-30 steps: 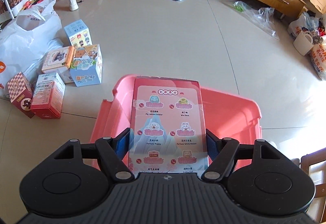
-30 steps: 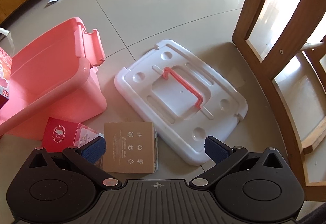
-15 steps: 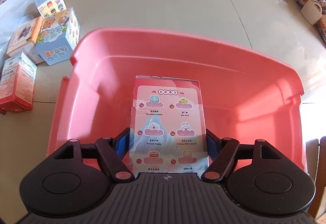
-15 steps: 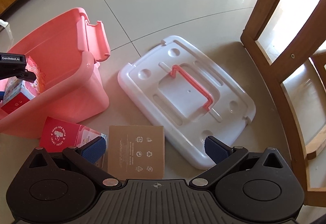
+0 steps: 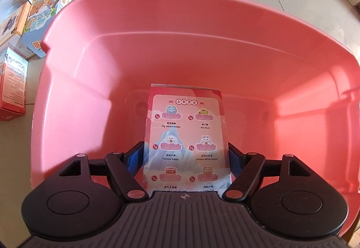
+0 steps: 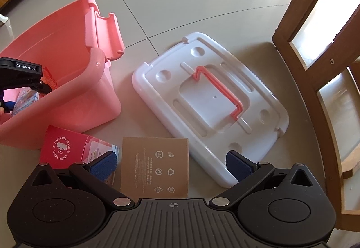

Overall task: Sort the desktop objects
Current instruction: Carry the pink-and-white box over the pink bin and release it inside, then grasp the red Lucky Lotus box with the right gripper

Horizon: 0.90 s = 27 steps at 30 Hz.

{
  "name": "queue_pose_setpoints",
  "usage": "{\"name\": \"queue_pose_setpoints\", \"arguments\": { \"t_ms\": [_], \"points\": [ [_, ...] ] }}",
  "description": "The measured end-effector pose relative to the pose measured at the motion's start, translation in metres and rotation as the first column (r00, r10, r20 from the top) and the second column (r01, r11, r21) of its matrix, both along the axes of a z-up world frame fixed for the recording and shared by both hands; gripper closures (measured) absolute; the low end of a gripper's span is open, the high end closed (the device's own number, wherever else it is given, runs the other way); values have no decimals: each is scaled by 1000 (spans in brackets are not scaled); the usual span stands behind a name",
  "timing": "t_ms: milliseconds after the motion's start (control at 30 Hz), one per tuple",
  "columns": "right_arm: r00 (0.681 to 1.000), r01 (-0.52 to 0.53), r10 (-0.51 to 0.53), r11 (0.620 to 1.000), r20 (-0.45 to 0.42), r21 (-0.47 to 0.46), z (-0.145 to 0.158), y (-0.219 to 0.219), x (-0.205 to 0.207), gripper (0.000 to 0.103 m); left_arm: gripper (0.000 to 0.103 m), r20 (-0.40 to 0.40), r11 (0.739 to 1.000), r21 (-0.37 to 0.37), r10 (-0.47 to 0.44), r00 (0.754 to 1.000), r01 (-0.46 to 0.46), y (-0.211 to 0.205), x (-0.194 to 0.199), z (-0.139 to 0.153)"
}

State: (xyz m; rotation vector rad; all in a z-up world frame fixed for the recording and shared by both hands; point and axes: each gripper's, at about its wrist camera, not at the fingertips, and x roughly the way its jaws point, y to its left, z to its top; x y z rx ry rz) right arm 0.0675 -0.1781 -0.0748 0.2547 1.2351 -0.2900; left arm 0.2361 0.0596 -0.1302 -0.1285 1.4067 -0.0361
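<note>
"GenRobot.AI" on left claw [image 6: 22,81]; "Win Duck" on held box [image 5: 184,135]; "LUCKY LOTUS" on red box [image 6: 65,149].

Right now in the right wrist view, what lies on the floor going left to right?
Pink bin → red blind box → brown cardboard box → white lid → wooden chair frame.

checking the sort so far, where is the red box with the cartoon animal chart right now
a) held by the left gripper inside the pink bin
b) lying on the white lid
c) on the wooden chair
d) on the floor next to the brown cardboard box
a: the left gripper has its blue pads pressed on both sides of the red box, which hangs inside the walls of the pink bin.
</note>
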Motion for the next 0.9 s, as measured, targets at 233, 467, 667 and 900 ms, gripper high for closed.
{"name": "queue_pose_setpoints", "arguments": {
  "t_ms": [233,467,667,900],
  "points": [
    [1000,-9,9,1000,-9,7,-3,-2,-1,0,24,2,999,-27,39,999,-39,4,-3,10],
    [999,-39,39,999,35,14,7,-8,-2,0,23,61,999,10,35,998,-35,4,-18,46],
    [992,-110,108,993,65,37,22,-12,-4,0,17,111,998,14,62,992,-64,7,-20,108],
    [982,-175,165,978,87,117,39,22,-4,0,12,134,996,82,-29,991,18,8,-53,160]
  ]
}}
